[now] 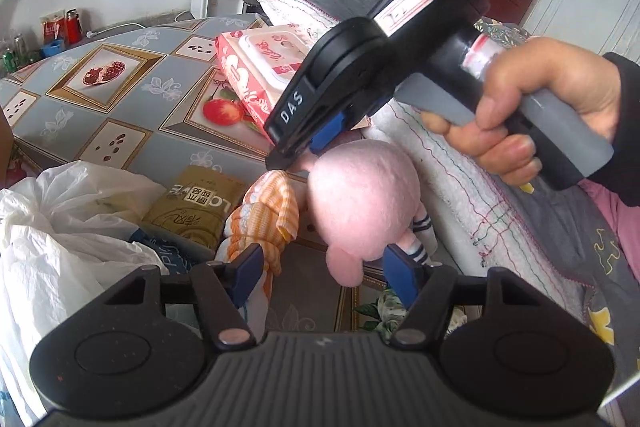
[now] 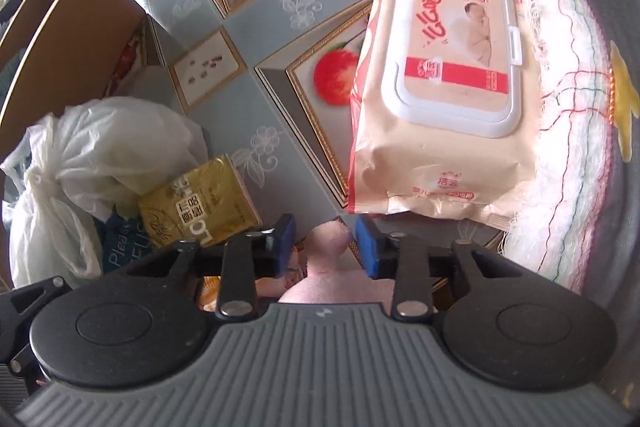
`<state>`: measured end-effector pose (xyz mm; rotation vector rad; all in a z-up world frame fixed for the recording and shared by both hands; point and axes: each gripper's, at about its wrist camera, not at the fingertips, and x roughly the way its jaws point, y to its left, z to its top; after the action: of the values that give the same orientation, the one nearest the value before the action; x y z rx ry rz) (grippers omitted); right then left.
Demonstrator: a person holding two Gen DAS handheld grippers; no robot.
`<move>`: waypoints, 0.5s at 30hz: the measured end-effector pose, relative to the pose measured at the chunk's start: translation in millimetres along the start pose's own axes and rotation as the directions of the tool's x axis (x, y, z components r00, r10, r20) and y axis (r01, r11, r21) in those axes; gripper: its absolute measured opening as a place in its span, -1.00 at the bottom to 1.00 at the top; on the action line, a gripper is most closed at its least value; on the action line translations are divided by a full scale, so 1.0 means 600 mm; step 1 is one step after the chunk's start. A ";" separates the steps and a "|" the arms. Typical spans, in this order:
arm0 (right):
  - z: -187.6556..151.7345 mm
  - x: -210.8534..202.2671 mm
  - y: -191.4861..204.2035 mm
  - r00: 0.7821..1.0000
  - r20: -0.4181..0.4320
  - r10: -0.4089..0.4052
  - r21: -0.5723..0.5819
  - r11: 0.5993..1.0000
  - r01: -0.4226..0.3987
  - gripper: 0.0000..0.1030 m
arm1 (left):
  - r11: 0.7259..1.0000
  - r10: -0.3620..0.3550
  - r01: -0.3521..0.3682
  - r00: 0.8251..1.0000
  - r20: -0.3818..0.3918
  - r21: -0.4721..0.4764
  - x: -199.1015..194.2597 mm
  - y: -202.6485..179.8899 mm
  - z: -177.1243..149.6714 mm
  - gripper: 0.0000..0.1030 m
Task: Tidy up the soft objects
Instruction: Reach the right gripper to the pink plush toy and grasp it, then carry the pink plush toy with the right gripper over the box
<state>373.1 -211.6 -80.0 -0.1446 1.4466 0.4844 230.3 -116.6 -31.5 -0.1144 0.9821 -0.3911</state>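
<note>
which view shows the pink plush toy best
The left wrist view: the round pink plush toy shows almost whole, with its striped sock leg, beside an orange-checked cloth doll. The right wrist view shows only a pink nub of it between the right claw's blue pads, the rest hidden under the claw's body.

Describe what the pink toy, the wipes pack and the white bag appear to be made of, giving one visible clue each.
Pink toy: plush fabric, matte, with a fuzzy nap. Wipes pack: thin printed plastic film, slightly glossy and creased, with a rigid white plastic lid. White bag: thin plastic film, translucent and crumpled into soft folds.
</note>
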 end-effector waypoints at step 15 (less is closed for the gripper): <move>-0.147 -0.177 -0.035 0.950 0.284 0.130 0.122 0.978 -0.170 -0.80 | 0.978 0.000 -0.024 0.993 0.115 0.206 0.041 -0.086 -0.003 0.71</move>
<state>295.9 -288.6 7.5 0.1468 1.2187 0.4998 227.1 -173.0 -37.9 0.0575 0.8238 -0.4687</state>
